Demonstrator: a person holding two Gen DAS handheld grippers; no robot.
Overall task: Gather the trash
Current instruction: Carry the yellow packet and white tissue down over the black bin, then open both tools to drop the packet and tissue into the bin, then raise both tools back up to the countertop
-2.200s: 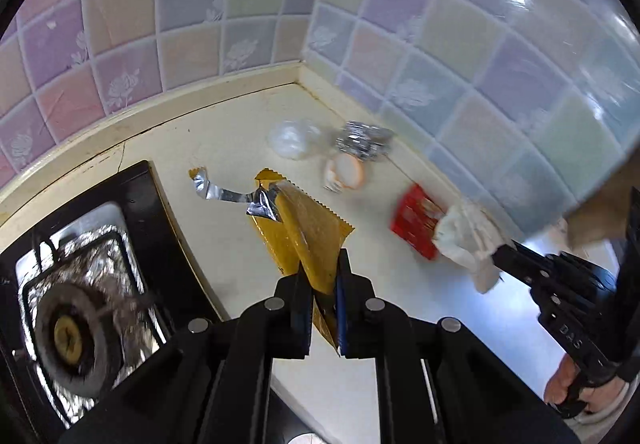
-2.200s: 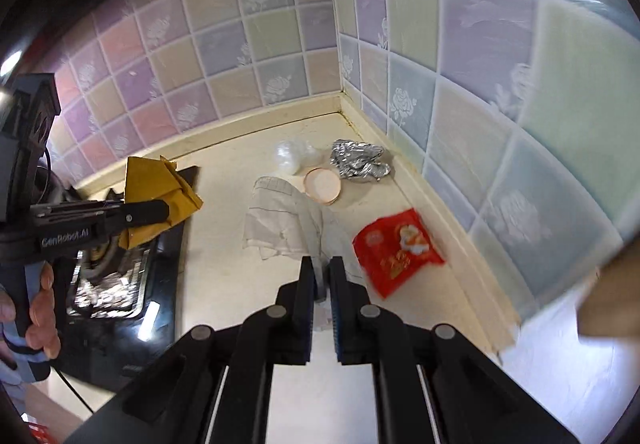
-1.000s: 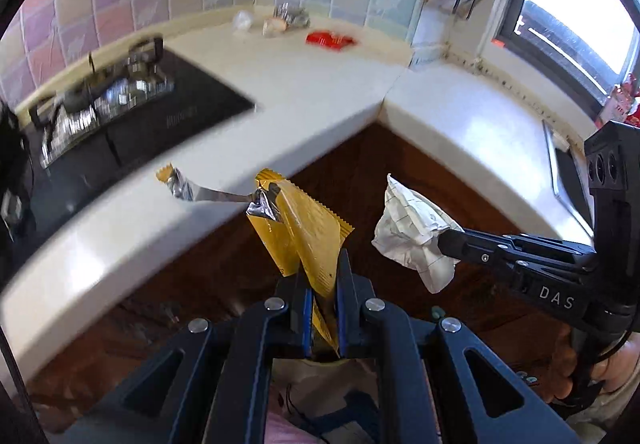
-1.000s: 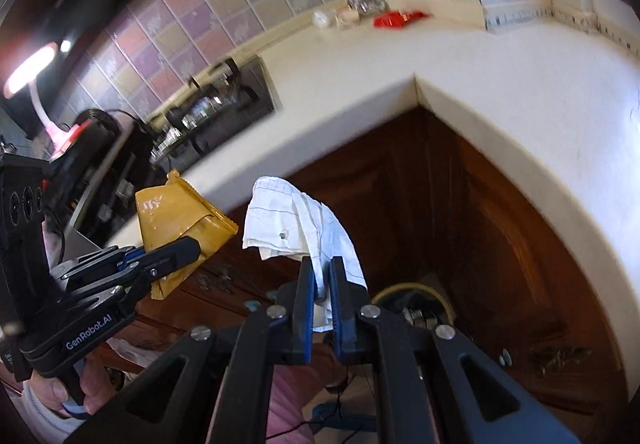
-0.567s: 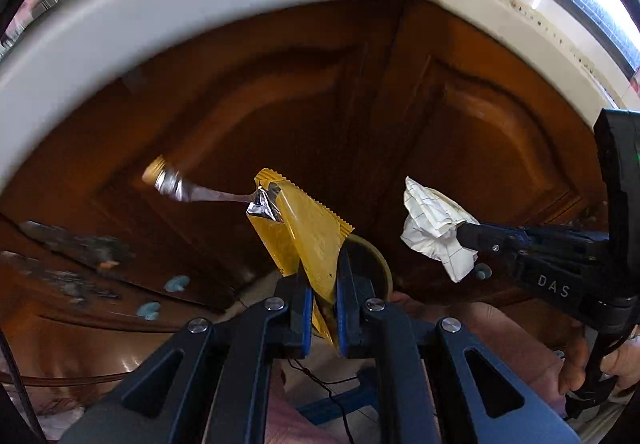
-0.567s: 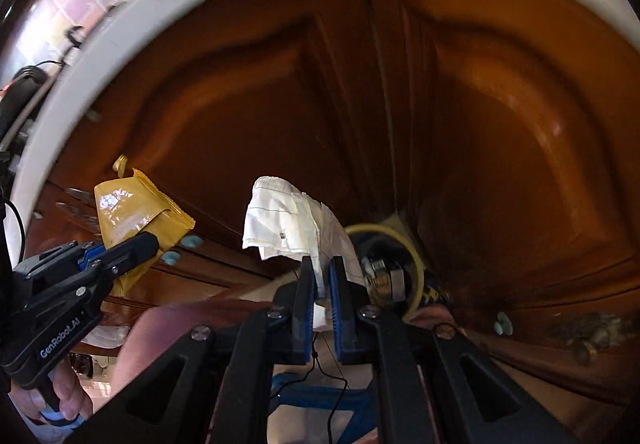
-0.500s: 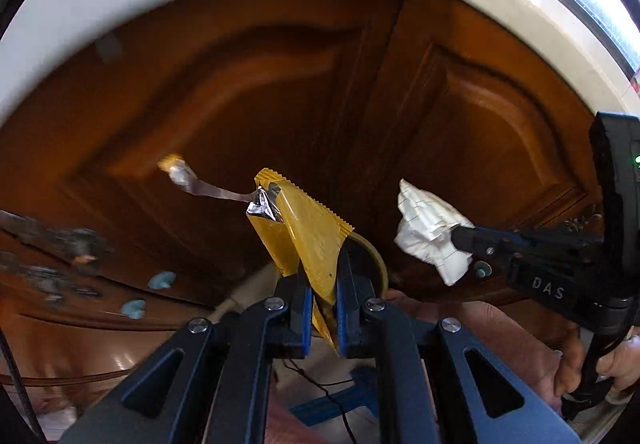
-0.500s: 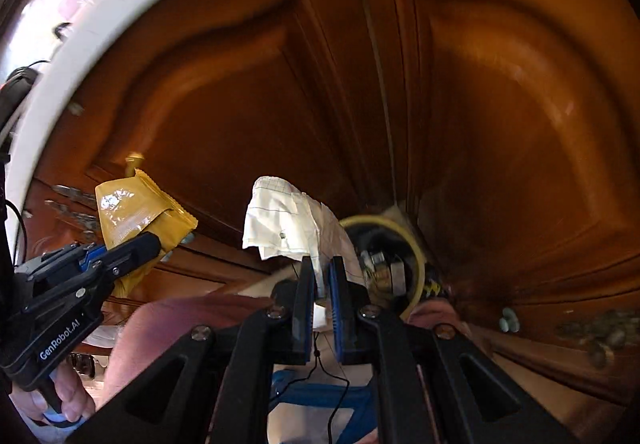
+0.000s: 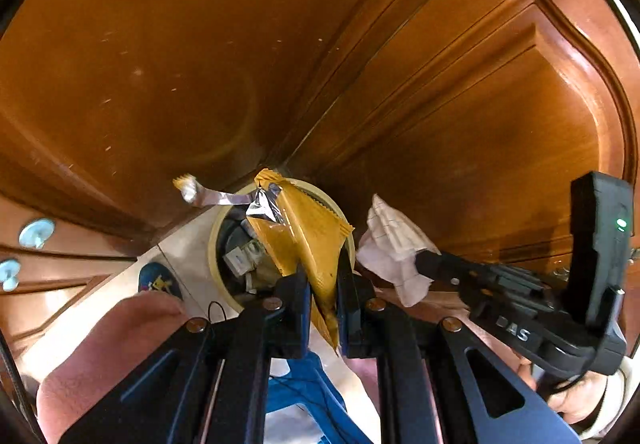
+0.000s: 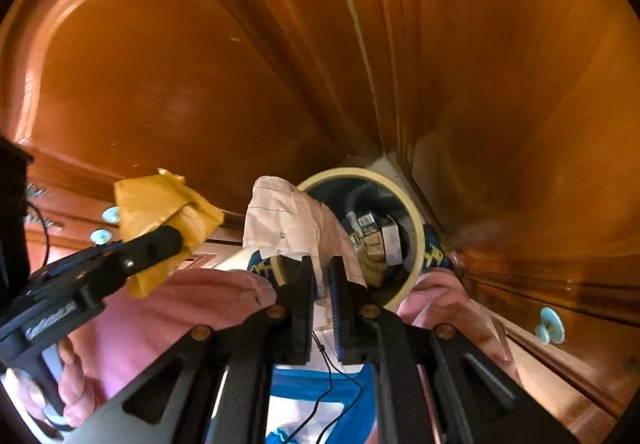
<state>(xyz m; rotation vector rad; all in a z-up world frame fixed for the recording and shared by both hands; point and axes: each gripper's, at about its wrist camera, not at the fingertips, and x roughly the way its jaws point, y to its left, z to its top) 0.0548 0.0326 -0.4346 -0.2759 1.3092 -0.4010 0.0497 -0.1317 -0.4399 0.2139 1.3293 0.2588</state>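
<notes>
Left wrist view: the left tool [image 9: 323,296] is pinching a yellow snack wrapper [image 9: 308,236] by its lower end, so the wrapper's long axis runs up and away from the jaws, with a torn silver strip [image 9: 216,197] trailing off to the left. The wrapper hangs right in front of the round waste bin [image 9: 214,244], whose cream rim and littered inside show just behind it; the bin stands on the floor against the brown cabinet doors [image 9: 460,115]. To the right, the right tool [image 9: 420,262] grips a crumpled white paper [image 9: 394,246], beside the bin's rim rather than over its mouth.

Right wrist view: the right tool [image 10: 322,294] is clamped on the white paper [image 10: 288,222], which stands up from the jaws and overlaps the bin's [image 10: 418,244] left rim; the mouth lies ahead and slightly right. The left tool [image 10: 176,238] with the yellow wrapper [image 10: 160,203] sits further left, off the opening from this angle. Judging by both views, each piece needs only a short forward carry over the mouth before release.
</notes>
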